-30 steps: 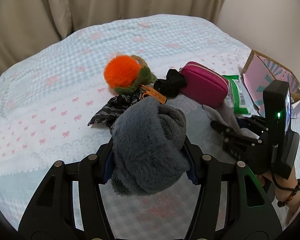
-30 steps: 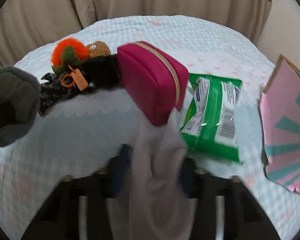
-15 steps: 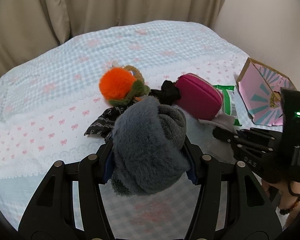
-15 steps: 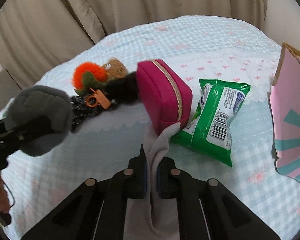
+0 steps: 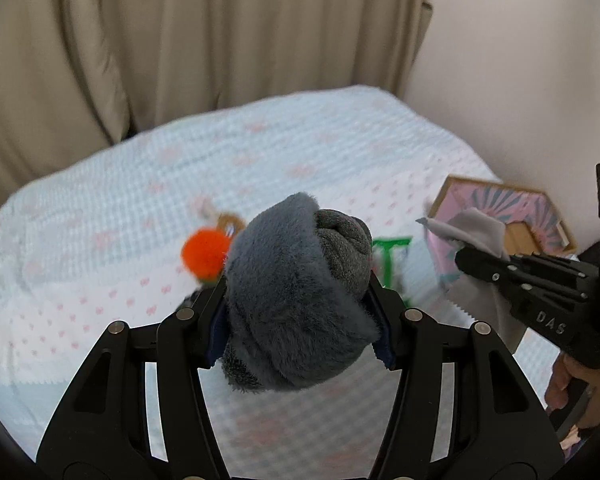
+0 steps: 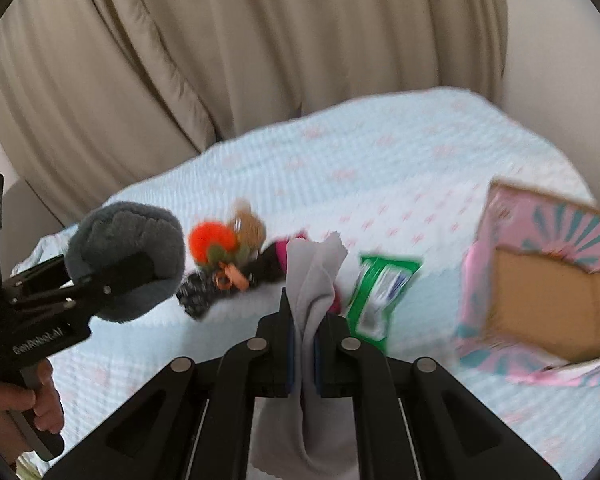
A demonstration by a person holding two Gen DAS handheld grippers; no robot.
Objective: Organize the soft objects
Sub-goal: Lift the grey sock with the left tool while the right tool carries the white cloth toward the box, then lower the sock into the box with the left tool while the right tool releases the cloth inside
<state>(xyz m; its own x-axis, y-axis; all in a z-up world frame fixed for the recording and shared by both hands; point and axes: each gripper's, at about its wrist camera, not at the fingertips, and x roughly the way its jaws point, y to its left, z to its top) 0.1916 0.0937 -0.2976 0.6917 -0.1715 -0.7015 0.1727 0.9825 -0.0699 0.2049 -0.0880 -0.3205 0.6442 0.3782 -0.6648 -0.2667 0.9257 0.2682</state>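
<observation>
My left gripper [image 5: 298, 300] is shut on a fluffy grey plush roll [image 5: 296, 292], held above the bed; it also shows in the right wrist view [image 6: 124, 264]. My right gripper [image 6: 303, 340] is shut on a thin grey cloth [image 6: 314, 276] that hangs below the fingers; the cloth shows in the left wrist view [image 5: 472, 232] too. On the bed lie an orange pompom plush [image 6: 212, 242], a brown plush [image 6: 250, 226], dark fabric items [image 6: 204, 292] and a magenta pouch [image 6: 282, 254], mostly hidden behind the cloth.
A pink and teal cardboard box [image 6: 548, 292] stands open at the right, near the wall. A green wipes pack [image 6: 380, 296] lies between the box and the pouch. The bed has a light blue checked cover [image 6: 380, 152]. Beige curtains [image 6: 220, 60] hang behind.
Both grippers have lifted higher above the bed with their loads. The grey cloth has come up off the bed and away from the magenta pouch. The views now look further toward the curtains and the box.
</observation>
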